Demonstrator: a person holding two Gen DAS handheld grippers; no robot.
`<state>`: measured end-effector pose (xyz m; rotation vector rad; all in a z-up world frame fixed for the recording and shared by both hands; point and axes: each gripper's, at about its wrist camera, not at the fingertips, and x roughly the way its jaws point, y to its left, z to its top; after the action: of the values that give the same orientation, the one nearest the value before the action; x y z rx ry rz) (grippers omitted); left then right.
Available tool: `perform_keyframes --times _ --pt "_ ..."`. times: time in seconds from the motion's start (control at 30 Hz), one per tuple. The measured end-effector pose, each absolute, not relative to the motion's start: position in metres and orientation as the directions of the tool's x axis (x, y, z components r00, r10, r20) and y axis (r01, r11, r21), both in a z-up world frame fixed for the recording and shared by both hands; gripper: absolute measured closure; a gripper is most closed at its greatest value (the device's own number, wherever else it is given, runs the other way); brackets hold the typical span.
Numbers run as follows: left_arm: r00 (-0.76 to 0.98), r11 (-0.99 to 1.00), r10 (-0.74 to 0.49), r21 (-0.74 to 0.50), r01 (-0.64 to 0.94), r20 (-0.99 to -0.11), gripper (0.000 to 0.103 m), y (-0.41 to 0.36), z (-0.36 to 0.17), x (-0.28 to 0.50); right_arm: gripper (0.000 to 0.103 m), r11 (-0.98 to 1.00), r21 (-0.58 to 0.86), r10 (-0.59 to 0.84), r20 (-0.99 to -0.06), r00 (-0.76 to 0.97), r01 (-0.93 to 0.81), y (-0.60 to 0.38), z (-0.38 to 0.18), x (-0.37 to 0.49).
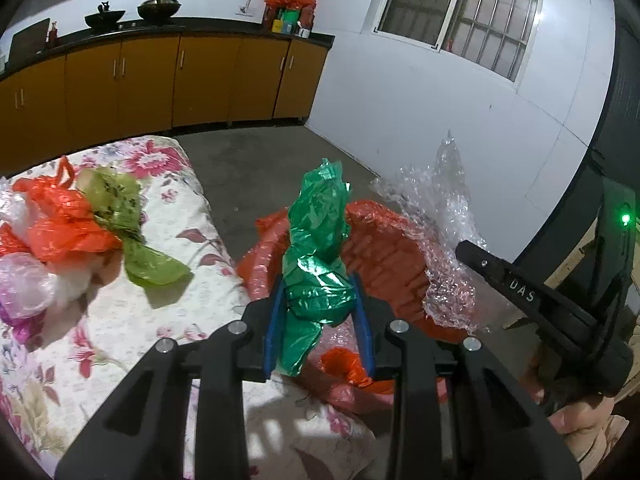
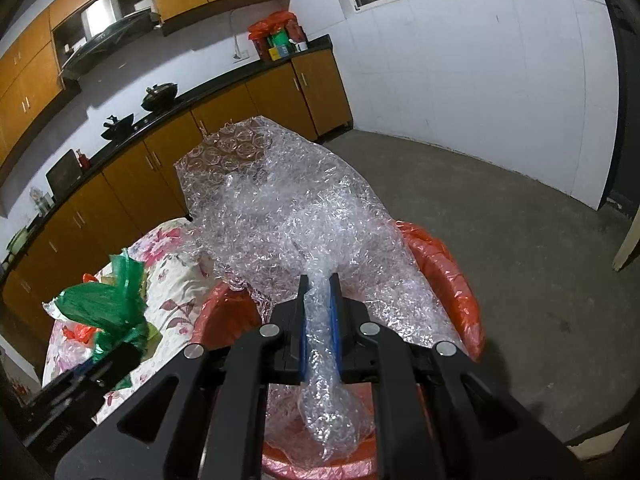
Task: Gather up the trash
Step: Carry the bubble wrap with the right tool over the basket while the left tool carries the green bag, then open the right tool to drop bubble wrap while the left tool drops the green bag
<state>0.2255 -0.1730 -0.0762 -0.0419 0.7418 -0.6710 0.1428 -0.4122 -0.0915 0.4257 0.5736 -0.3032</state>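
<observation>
Matte black left gripper and right gripper, each with blue pads inside the fingers, slotted black linkage arms, round silver pivot screws, white "DAS" lettering, a green indicator light.

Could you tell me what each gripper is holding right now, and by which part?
Left gripper: green plastic bag, pinched around its lower middle. Right gripper: bubble wrap, pinched at a twisted neck.

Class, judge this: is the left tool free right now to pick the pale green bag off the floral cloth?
Probably not: the left tool is shut on a green bag. The pale green bag itself lies uncovered.
</observation>
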Motion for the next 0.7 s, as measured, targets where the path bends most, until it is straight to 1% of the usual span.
perform_keyframes --times 0.37,0.47,0.53,0.7 --pt "0.493 0.768 -0.598 -0.275 0.579 -0.632 0.07 -0.199 -0.093 0.236 0.092 0.857 0.331 -0.145 -0.581 0.801 0.395 -0.42 -0.098 0.144" --pt "0.482 0.764 -0.6 -0.28 0.581 -0.638 0.069 -0.204 -0.098 0.238 0.084 0.855 0.343 -0.133 -0.58 0.804 0.389 -0.424 -0.1 0.144" --pt "0.475 0.764 -0.6 -0.284 0.58 -0.643 0.067 -0.206 -0.102 0.24 0.075 0.854 0.347 -0.129 -0.58 0.804 0.387 -0.426 -0.101 0.143" --pt "0.467 0.767 -0.595 -0.289 0.573 -0.654 0.061 -0.205 -0.109 0.241 0.07 0.85 0.353 -0.128 -0.581 0.804 0.391 -0.429 -0.103 0.139"
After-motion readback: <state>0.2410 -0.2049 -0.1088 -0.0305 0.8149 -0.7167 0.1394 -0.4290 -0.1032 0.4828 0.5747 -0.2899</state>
